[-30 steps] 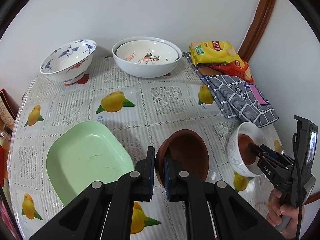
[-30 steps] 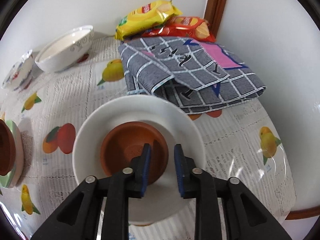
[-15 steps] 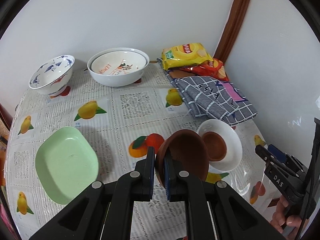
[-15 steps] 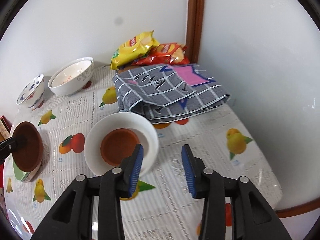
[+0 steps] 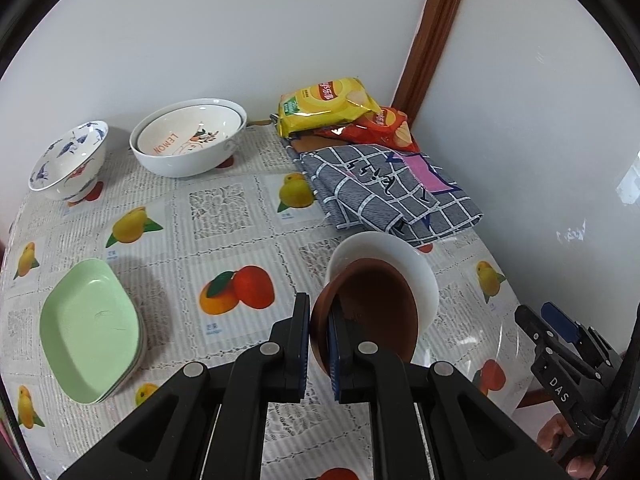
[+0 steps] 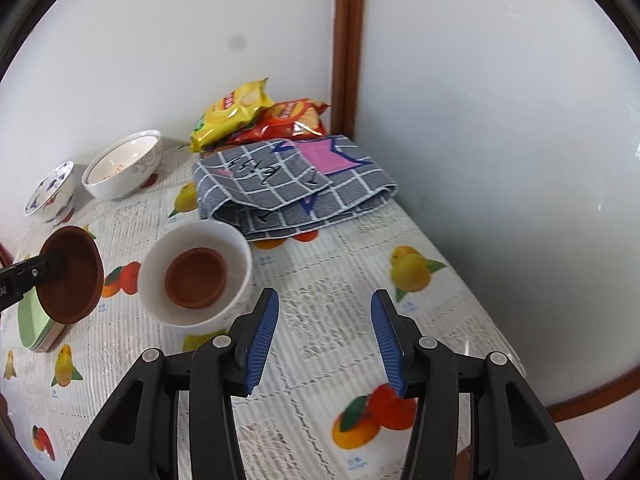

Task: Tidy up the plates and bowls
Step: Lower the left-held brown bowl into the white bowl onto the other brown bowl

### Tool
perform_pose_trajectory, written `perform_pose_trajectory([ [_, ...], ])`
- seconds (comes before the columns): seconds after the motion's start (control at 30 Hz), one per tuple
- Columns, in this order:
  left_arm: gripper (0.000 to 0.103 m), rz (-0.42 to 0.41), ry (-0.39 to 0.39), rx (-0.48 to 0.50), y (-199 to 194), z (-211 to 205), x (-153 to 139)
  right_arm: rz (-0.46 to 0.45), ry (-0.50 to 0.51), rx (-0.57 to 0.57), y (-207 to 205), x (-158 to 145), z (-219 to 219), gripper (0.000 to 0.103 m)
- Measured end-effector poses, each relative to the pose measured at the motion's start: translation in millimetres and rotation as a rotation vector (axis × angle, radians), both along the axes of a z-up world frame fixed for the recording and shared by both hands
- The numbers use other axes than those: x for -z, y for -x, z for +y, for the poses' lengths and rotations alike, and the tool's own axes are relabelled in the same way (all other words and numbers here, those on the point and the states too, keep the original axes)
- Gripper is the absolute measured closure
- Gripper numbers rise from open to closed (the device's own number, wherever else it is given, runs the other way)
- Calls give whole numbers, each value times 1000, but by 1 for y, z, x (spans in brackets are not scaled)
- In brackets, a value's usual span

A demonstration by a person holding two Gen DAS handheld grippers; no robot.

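Observation:
My left gripper [image 5: 319, 320] is shut on the rim of a brown bowl [image 5: 372, 312] and holds it in the air, just left of a white bowl [image 5: 416, 264]. In the right wrist view the held brown bowl [image 6: 74, 274] hangs left of the white bowl [image 6: 236, 248], which has a second small brown bowl [image 6: 196, 278] inside it. My right gripper [image 6: 325, 336] is open and empty, above the tablecloth to the right of the white bowl. It also shows at the right edge of the left wrist view [image 5: 548, 326].
Stacked green plates [image 5: 88, 324] lie at the left. A blue-patterned bowl [image 5: 68, 164] and two nested white bowls [image 5: 188, 144] stand at the back. A folded grey checked cloth [image 5: 392, 192] and two crisp bags [image 5: 328, 106] lie in the back right corner, by the wall.
My right gripper let go of the small brown bowl inside the white bowl, opened wide and drew back. My left gripper carried its brown bowl to the right, close to the white bowl.

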State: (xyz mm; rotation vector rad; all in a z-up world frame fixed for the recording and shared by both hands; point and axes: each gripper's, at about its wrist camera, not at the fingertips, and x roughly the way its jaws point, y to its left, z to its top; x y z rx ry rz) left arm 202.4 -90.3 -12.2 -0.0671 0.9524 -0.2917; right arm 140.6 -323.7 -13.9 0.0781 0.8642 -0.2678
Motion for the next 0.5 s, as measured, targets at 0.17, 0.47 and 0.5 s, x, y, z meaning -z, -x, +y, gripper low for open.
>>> perform_pose_trajectory([
  [0.17,94,7,0,13,-3,-7,2,0,-20,20,5,0,-6,55],
  [0.47,94,7,-11,16,-12,-11,5,5,-73,57,2,2,-9,53],
  [0.5,94,6,-11,15,-11,-11,5,4,-63,58,1,2,-8,50],
])
